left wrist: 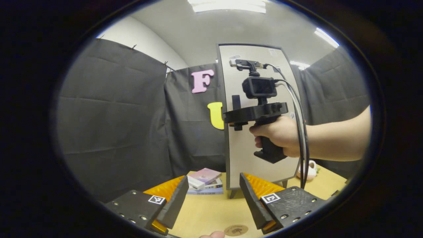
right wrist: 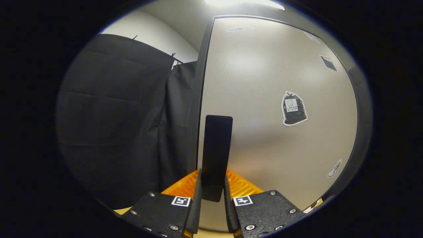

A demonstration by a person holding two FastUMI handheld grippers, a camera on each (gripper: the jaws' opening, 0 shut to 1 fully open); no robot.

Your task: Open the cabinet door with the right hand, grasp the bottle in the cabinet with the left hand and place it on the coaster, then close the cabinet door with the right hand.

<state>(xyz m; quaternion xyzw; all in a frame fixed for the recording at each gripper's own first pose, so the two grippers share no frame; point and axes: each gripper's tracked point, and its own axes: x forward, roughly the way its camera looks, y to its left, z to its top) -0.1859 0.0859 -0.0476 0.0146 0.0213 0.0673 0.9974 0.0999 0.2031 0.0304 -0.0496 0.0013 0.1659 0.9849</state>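
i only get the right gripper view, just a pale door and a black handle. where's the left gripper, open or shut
Observer: The left gripper is open, jaws wide apart, above the tan wooden table.
Operator: ok, my jaws are on the black door handle. any coaster in sight
Observer: Yes, a round brown coaster lies on the table, low between the left jaws in the left gripper view, with nothing on it.
Operator: anything else on the table
Observer: A small stack of books lies left of the foot of the tall pale cabinet.
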